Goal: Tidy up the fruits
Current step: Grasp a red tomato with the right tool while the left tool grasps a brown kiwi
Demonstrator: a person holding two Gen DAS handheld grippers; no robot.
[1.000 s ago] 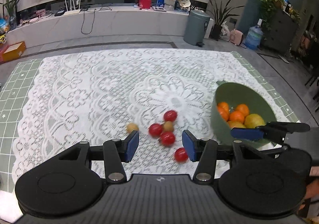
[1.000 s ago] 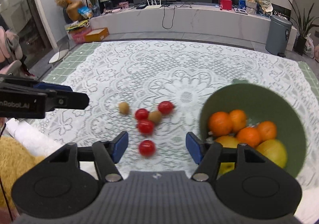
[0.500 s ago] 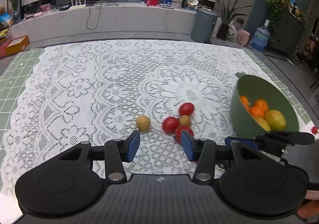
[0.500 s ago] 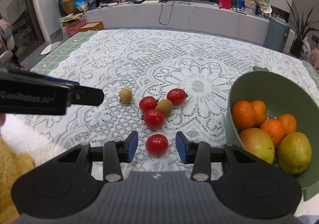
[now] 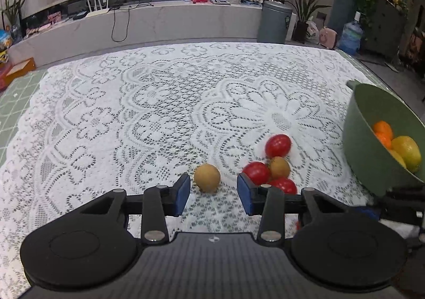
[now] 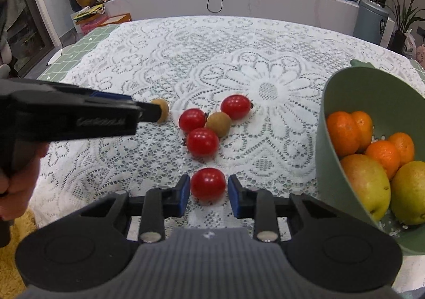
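Both grippers have dropped closer to the loose fruit since the earlier frames, jaws closing as they came.

Right gripper (image 6: 209,194), bottom centre of its view: jaws narrowed around the nearest tomato (image 6: 208,186). Left pad looks to touch it, a thin gap shows at the right pad, so not yet pinching, I'd say.

Left gripper (image 5: 213,194): jaws part spread, small brown fruit (image 5: 207,177) just ahead between the tips, pads clear of it.

Done: green bowl (image 6: 345,102) at frame right already holds oranges and two yellow-green fruits.

Left to do: 4 tomatoes and 2 brown fruits lie on the lace cloth (image 6: 159,59). The other three tomatoes and second brown fruit (image 6: 219,123) sit clustered mid-frame. Roughly halfway, by my guess.
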